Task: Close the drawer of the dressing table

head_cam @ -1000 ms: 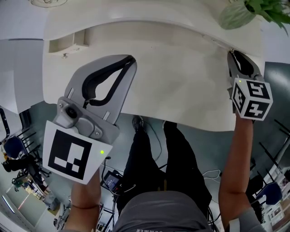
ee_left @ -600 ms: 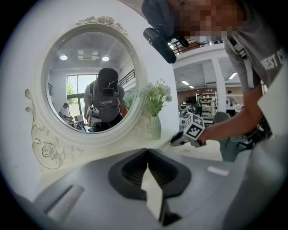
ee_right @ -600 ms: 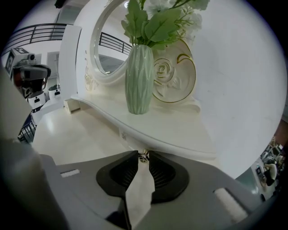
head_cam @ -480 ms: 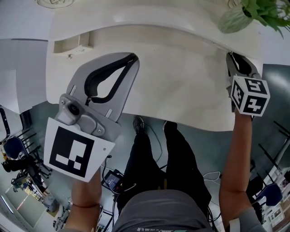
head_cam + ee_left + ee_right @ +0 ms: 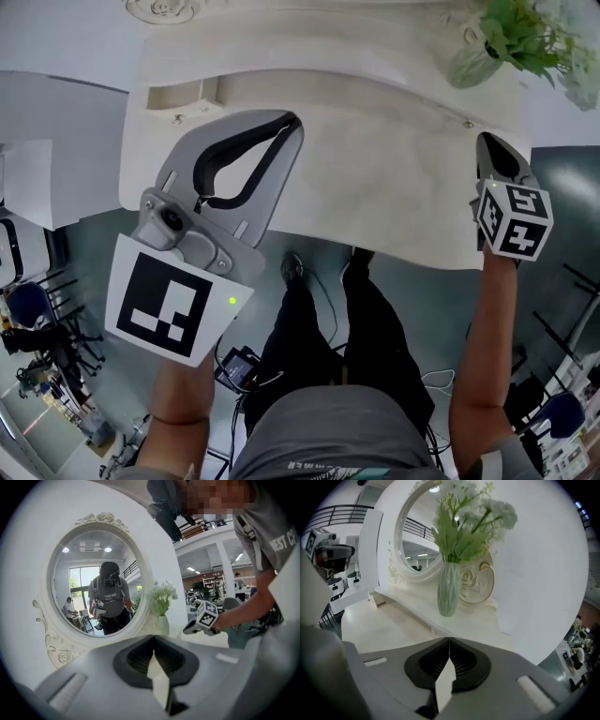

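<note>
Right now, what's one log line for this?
left gripper: jaws shut, empty | right gripper: jaws shut, empty | both at dressing table

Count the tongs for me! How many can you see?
2. The left tongs are above the table's left side. The right tongs are at its right edge, near the vase. Both are shut.

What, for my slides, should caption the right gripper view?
Shut right gripper facing a green vase beside a round mirror.

Perhaps open office — shelves (image 5: 212,581), chair (image 5: 26,304)
</note>
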Tool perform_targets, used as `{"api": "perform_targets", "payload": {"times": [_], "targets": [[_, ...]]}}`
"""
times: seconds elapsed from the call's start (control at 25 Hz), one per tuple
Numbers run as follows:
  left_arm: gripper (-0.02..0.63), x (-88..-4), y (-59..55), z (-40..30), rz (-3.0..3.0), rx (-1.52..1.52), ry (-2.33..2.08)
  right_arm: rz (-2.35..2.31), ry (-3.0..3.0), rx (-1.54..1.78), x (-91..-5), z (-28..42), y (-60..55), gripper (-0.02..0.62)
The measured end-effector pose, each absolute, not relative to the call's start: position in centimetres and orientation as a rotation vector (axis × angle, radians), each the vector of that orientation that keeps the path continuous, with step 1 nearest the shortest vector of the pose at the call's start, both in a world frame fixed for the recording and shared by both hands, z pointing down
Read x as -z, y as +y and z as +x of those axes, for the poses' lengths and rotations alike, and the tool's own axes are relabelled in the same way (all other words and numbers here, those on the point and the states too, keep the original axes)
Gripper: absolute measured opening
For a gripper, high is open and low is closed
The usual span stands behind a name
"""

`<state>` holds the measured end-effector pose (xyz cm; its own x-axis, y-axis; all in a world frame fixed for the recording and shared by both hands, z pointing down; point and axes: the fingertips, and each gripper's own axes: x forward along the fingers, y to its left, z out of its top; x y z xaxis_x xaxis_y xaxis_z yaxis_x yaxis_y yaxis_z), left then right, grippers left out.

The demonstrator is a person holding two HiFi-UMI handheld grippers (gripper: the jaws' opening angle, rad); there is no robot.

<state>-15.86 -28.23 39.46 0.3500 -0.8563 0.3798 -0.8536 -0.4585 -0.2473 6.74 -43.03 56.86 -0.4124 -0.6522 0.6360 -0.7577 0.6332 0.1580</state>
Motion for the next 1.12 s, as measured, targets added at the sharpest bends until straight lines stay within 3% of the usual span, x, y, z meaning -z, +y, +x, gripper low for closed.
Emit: {"api": "perform_targets", "payload": {"times": [0.68,1.12], "targets": [[0.003,-28.5,-20.3,-16.2,-2.481,0.651,1.611,0.981,-2.602,-0.015,-31.5,1.7,-31.4,0.002],[0.003,-23.4,-15.0,-16.9,-2.432,0.566,1.613,0.936,-2.661,0.12,-24.1,-0.5,-24.1,0.002]]}}
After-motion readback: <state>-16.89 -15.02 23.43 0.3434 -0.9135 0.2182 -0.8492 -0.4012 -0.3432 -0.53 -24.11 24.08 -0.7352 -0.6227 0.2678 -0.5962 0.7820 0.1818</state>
